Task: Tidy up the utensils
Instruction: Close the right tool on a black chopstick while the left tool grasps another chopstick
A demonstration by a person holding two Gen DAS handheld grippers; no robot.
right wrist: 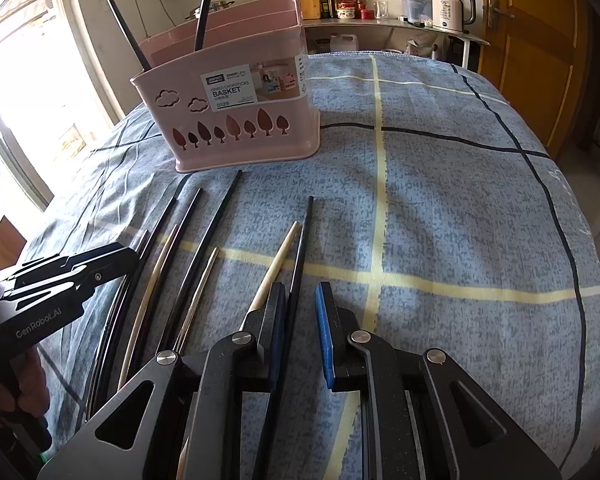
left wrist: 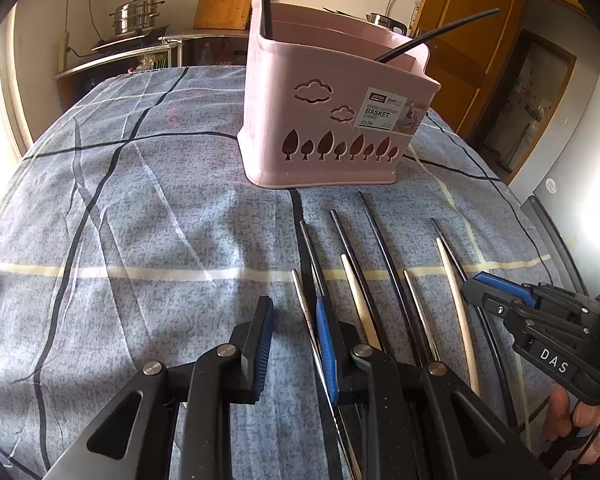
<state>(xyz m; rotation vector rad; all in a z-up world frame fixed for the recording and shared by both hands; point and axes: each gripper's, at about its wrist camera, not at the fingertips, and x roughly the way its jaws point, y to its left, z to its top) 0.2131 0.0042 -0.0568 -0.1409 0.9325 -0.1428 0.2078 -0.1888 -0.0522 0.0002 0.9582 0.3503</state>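
Pink basket (left wrist: 332, 120) w/ cloud cutouts (labelled).

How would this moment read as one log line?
pink plastic basket: two black chopsticks inside | cloth: loose chopsticks | left gripper, right gripper: open, empty

Each camera rides just behind its own tongs and looks steeply down and forward along them, close above the tabletop covered in a blue speckled cloth with dark and pale yellow stripes (left wrist: 140, 208).

The left wrist view has the left tongs (left wrist: 292, 344) at its lower edge and faces the pink plastic chopstick basket with tree and cloud cut-outs (left wrist: 332, 120), with the right tongs (left wrist: 476, 292) entering from the right.

The right wrist view looks over the right tongs at the same basket, now upper left.

Both share the basket, the cloth and the row of dark, pale and metal chopsticks (left wrist: 384, 256) lying before it.
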